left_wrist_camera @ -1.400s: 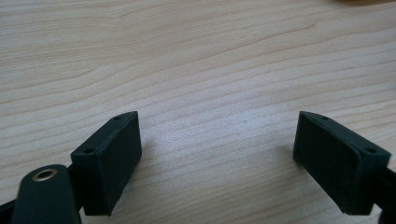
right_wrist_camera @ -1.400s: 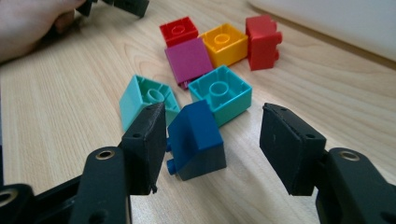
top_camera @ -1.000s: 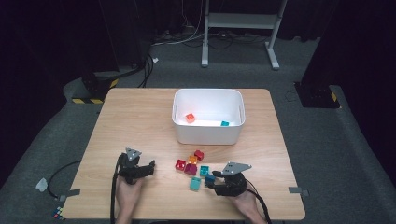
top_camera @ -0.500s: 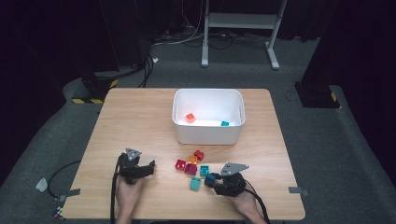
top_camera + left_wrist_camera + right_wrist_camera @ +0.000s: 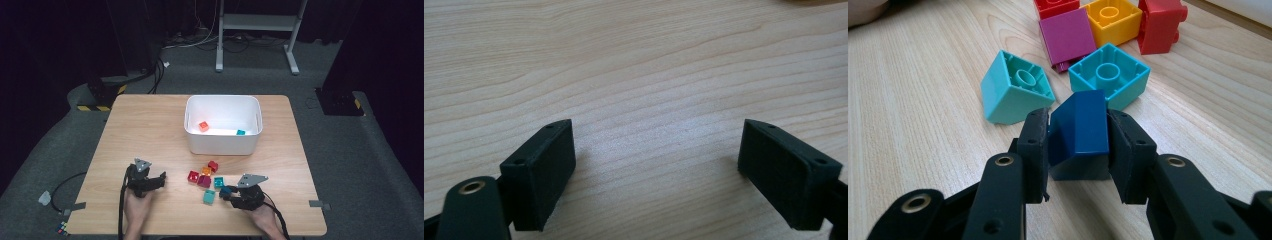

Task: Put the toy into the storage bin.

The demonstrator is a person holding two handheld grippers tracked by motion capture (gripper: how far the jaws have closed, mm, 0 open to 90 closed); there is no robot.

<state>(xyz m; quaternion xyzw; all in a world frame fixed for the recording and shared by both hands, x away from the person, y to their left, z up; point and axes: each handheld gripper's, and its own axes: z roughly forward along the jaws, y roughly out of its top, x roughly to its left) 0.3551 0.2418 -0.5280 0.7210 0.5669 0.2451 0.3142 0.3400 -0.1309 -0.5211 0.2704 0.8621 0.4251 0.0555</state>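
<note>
I find no legible text, label, brand, number or sign on any surface; the yellow-and-black striped marking (image 5: 100, 106) on the floor carries no characters I can read.

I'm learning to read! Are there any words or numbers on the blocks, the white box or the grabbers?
There are none to read.
The blue block in the right gripper: plain.
The white bin: no label.
The left gripper: plain black.
The yellow-and-black stripes on the floor: a pattern, no letters.

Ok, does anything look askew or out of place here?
Slightly: the dark blue block sits tilted between the right gripper jaws, and one light teal block lies tipped on its side. Nothing looks spilled or damaged.
</note>
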